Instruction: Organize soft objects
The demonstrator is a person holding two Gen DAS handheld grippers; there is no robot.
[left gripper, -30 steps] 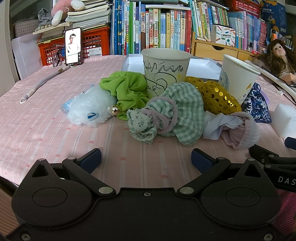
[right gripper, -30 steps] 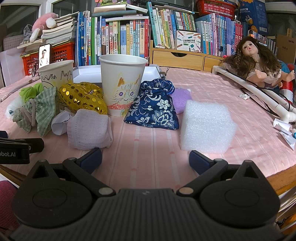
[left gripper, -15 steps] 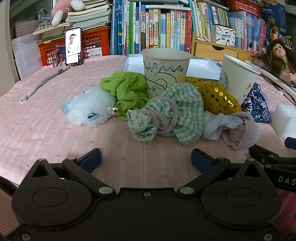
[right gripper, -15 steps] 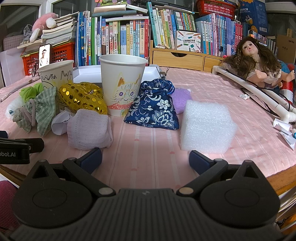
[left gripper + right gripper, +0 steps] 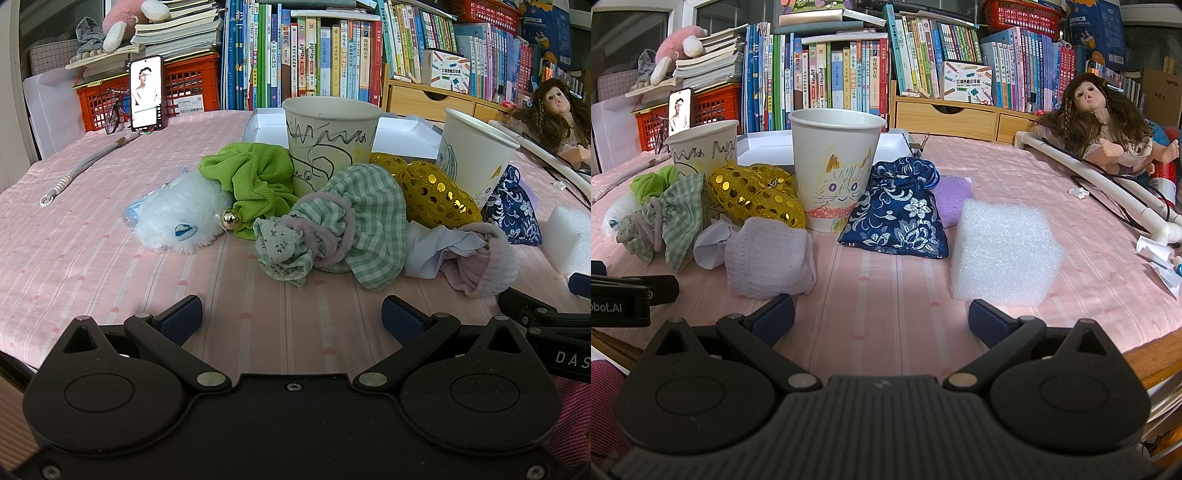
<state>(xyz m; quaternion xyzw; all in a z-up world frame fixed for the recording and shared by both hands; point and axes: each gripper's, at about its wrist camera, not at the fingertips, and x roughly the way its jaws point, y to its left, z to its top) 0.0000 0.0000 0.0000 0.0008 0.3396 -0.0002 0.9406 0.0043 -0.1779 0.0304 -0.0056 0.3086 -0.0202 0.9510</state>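
- The left gripper (image 5: 291,314) hung low over the near edge of the pink striped tablecloth (image 5: 92,258), its blue-padded fingers spread wide with nothing between them.
- The right gripper (image 5: 881,314) sat likewise, fingers wide apart and empty, just short of the white foam block (image 5: 1004,254).
- The soft things lay heaped mid-table around two paper cups: the scribbled cup (image 5: 330,144) and the cat-drawn cup (image 5: 834,177).
- A white fluffy toy (image 5: 181,218) with a small gold bell lay leftmost, touching a green textured scrunchie (image 5: 251,184).
- A green gingham scrunchie (image 5: 354,229), wound with a fuzzy mauve band, sprawled in front of the scribbled cup.
- A gold sequinned pouch (image 5: 757,195) rested between the cups.
- A pale pink ribbed sock (image 5: 768,254) lay nearest the right gripper, against crumpled white paper (image 5: 711,247).
- A navy brocade drawstring pouch (image 5: 901,218) leaned beside the cat-drawn cup, a lilac pad (image 5: 951,199) behind it.
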